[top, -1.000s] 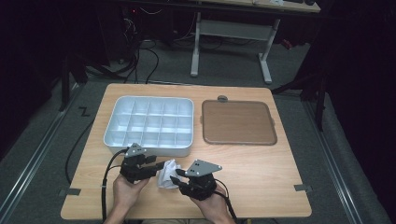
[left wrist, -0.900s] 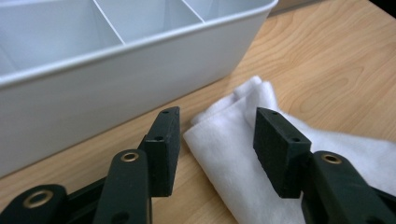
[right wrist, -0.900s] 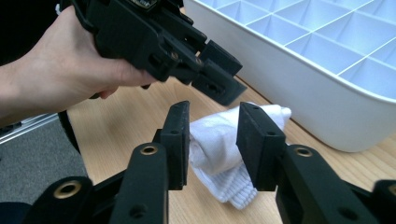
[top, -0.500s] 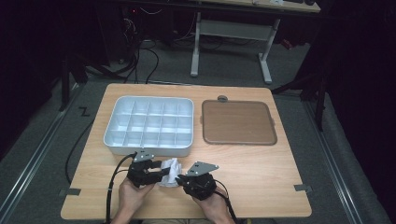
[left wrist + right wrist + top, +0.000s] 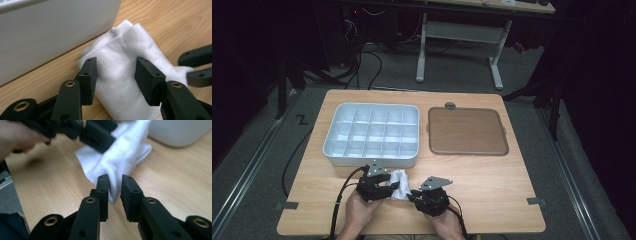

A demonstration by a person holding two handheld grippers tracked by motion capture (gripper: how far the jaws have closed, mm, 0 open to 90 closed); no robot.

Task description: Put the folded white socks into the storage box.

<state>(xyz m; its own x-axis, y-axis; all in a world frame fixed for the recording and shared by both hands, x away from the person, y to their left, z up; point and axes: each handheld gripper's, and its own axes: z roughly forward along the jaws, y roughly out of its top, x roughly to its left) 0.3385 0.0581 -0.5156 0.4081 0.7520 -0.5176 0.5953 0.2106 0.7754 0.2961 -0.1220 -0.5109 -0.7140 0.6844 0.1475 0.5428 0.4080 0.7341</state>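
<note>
**High view.** Item 1: wooden table [image 5: 492, 200]. Item 2: white compartment tray [image 5: 371, 134] at 11 o'clock of the table's centre, every cell that you can see bare. Item 3: brown flat lid or mat [image 5: 466, 131] at 1 o'clock, just beside the tray. Item 4: white cloth [image 5: 400, 183], crumpled, at 6 o'clock of the tray and close to its near wall. Your left gripper [image 5: 388, 186] meets the cloth from 9 o'clock, your right gripper [image 5: 413, 196] from 4 o'clock.

**Left gripper view.** Item 4 again: the cloth [image 5: 125, 72] lies on the wood, running from 6 o'clock up towards 12 o'clock, its far end near the tray wall [image 5: 50, 32]. Your left gripper [image 5: 116, 72] stands parted, 1 jaw on each side of the cloth; whether the pads press it you cannot tell from here. The right gripper's jaws [image 5: 197, 67] come in at 3 o'clock.

**Right gripper view.** Your right gripper [image 5: 115, 188] is nearly closed, with the cloth's near edge [image 5: 120, 162] caught between the 2 jaws, and its jaws have just been opening a little. The left gripper [image 5: 95, 133] sits over the cloth at 11 o'clock, blurred. The tray's corner [image 5: 180, 132] shows at 1 o'clock.

**Progress.** Judged from this, you have both grippers on the cloth but it is not yet neatly folded or smoothed. The tray is unloaded. Most of the handling looks left to do.
</note>
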